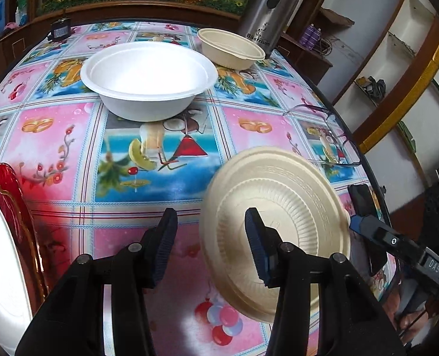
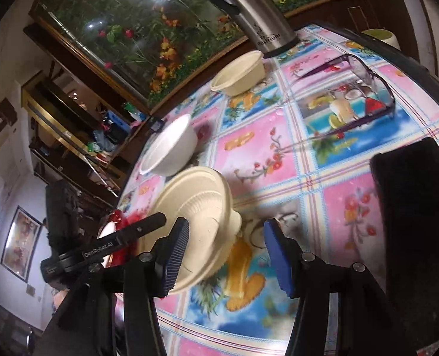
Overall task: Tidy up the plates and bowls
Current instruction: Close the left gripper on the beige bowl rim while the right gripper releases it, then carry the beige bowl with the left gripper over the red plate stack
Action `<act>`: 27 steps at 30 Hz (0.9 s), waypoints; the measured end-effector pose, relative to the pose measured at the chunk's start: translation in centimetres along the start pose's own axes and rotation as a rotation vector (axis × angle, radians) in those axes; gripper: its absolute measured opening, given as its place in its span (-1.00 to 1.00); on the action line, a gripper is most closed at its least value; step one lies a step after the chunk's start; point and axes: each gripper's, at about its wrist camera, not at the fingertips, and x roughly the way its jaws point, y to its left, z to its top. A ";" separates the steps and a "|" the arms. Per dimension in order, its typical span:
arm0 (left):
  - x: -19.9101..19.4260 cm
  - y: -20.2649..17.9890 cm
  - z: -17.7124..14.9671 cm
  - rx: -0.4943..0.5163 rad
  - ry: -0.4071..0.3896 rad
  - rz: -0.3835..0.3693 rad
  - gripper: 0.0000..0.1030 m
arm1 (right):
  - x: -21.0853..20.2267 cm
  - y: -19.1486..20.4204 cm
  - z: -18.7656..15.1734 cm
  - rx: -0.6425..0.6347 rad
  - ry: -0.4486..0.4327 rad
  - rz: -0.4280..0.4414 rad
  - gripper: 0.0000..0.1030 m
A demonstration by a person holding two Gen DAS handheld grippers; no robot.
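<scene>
Tablecloth [image 1: 56,136]: glossy plastic-looking sheet, smooth, printed, catching glare. White bowl [image 1: 148,80]: matt, foam-like, smooth. Beige bowl [image 1: 231,49]: matt, pulp-like. Beige plate [image 1: 293,207] near my pads: matt, ribbed rings, embossed rim. Flask [image 1: 267,9]: brushed metal, dull sheen, black plastic top. Glasses [image 2: 367,89]: clear glossy plastic. My pads [image 2: 176,255]: blue, ridged, rubbery. Red plate [image 1: 6,195]: glossy.

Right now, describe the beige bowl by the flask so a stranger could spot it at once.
Start at the tall steel flask at the far edge of the patterned table. The beige bowl stands upright right beside its base. Unlike the bigger white bowl nearer the middle, it is cream-coloured with a stepped rim.
</scene>
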 end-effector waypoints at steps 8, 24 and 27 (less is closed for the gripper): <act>0.3 -0.1 -0.4 0.039 0.000 0.027 -0.70 | 2.2 1.2 -0.5 -0.020 0.073 -0.008 -0.09; -1.8 -2.6 -2.1 0.119 -0.126 0.152 -0.77 | 2.1 2.3 -0.4 -0.057 0.062 -0.038 -0.73; -2.0 -2.7 -2.1 0.113 -0.140 0.153 -0.77 | 1.8 2.7 -0.3 -0.075 0.053 -0.045 -0.73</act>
